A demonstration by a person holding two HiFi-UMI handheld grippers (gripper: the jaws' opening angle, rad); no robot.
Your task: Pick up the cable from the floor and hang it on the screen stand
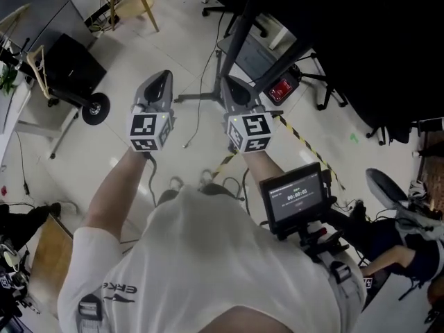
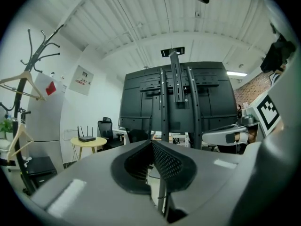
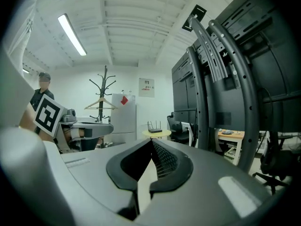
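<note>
**A:** How were the two grippers held at that moment?

**B:** Both were held out level, side by side, in front of the person (image 1: 201, 255). The left gripper (image 1: 163, 76) had its jaws pressed together with nothing between them. The right gripper (image 1: 233, 83) was the same, closed and empty.

**A:** Why closed, if a cable had to be picked up?

**B:** I judged that the pick-up was not yet begun. Closed jaws looked like only a carrying posture. They would need to open and tip downward before any grasp.

**A:** Where was the cable?

**B:** On the floor (image 1: 139, 54). A thin cable (image 1: 199, 113) lay below the grippers, between the two and slightly ahead of their tips, near the base of the screen stand (image 1: 239, 30). More loops of wire (image 1: 173, 183) lay behind the grippers, close to the person. I could not tell which one the task meant.

**A:** And the stand?

**B:** It was directly ahead of both tips. In the left gripper view its centre post (image 2: 174, 86) stood straight beyond the closed jaws. In the right gripper view its curved rails (image 3: 235, 79) rose just to the right of the jaws.

**A:** Why did the grippers point there?

**B:** Probably because the person faced the goal, while the cable was underneath. The rails seemed to offer a place for hanging, but a limp cable could slide off if it were draped unevenly.
</note>
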